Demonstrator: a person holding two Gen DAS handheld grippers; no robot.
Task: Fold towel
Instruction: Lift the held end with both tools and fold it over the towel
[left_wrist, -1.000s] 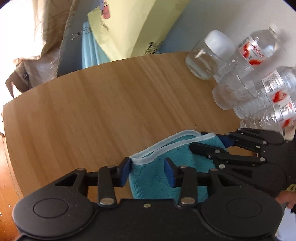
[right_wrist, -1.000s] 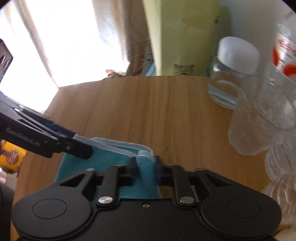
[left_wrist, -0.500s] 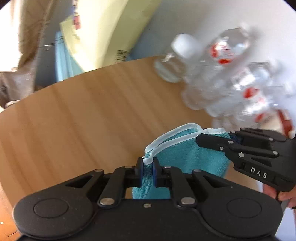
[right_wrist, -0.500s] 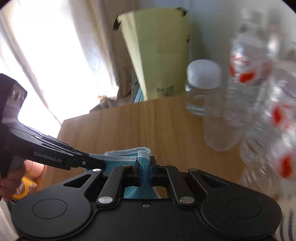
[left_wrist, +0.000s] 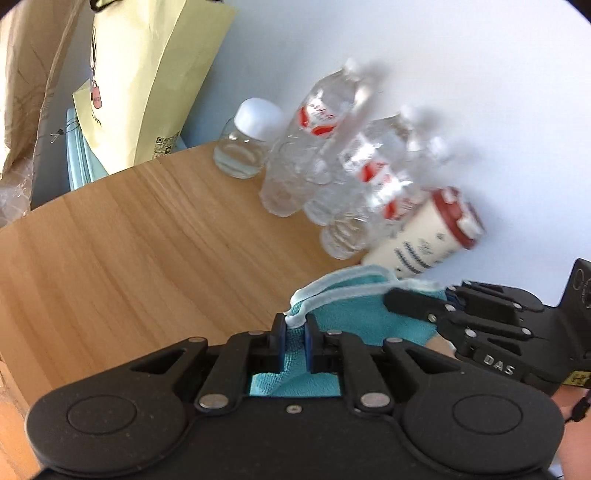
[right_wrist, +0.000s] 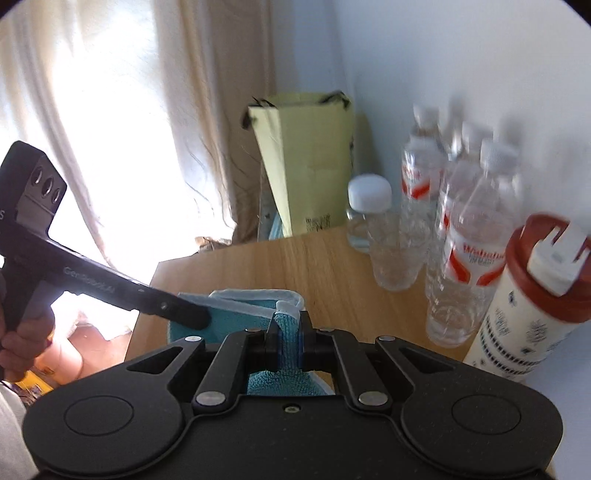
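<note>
The left hand-held gripper (left_wrist: 295, 332) was clamped on one white-bound corner of the teal microfibre towel (left_wrist: 354, 314), its blue-padded fingers (left_wrist: 279, 341) nearly together with the cloth pinched between them. The right hand-held gripper (right_wrist: 287, 334) gripped the neighbouring corner in the same way, jaws narrow on the fabric. The towel was lifted at its upper hem, the doubled white edge stretched between the two grippers above the near part of the light wooden surface (left_wrist: 129, 240). Along the surface's far right edge, by the white wall, stood a small glass jar with a white lid (right_wrist: 367, 214), several clear plastic water bottles with red labels (right_wrist: 465, 258) and a white canister with a red lid (right_wrist: 532, 291). A pale yellow paper bag (right_wrist: 310, 162) stood beyond the far edge.
</note>
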